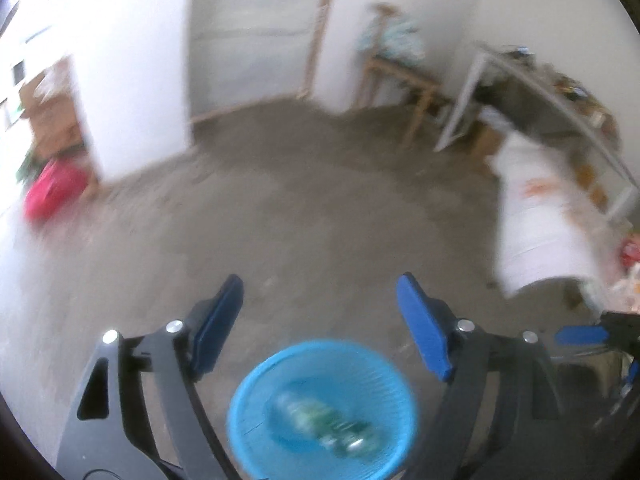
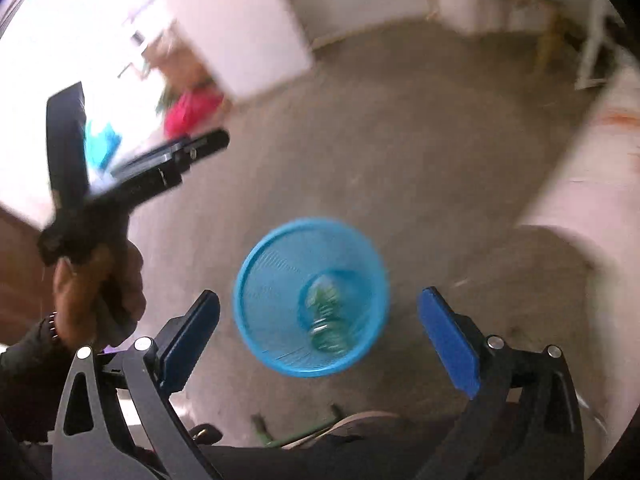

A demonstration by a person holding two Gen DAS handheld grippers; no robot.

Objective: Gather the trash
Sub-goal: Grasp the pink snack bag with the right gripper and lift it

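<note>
On the bare concrete floor [image 1: 320, 208], a round blue plastic mesh basket [image 2: 264, 296] held a clear green-labelled plastic bottle [image 2: 326, 316], apparently dropped in as trash; above the basket, both left tongs [image 1: 320, 328] and right tongs [image 2: 320, 344] stood apart, empty.

Our left gripper [image 1: 320, 300] fills the lower part of the left wrist view, blue pads spread wide with nothing between them. Our right gripper [image 2: 320, 312] stands equally wide and empty, low in the right wrist view. At that view's left, our left hand [image 2: 96, 292] grips its tool's handle.
</note>
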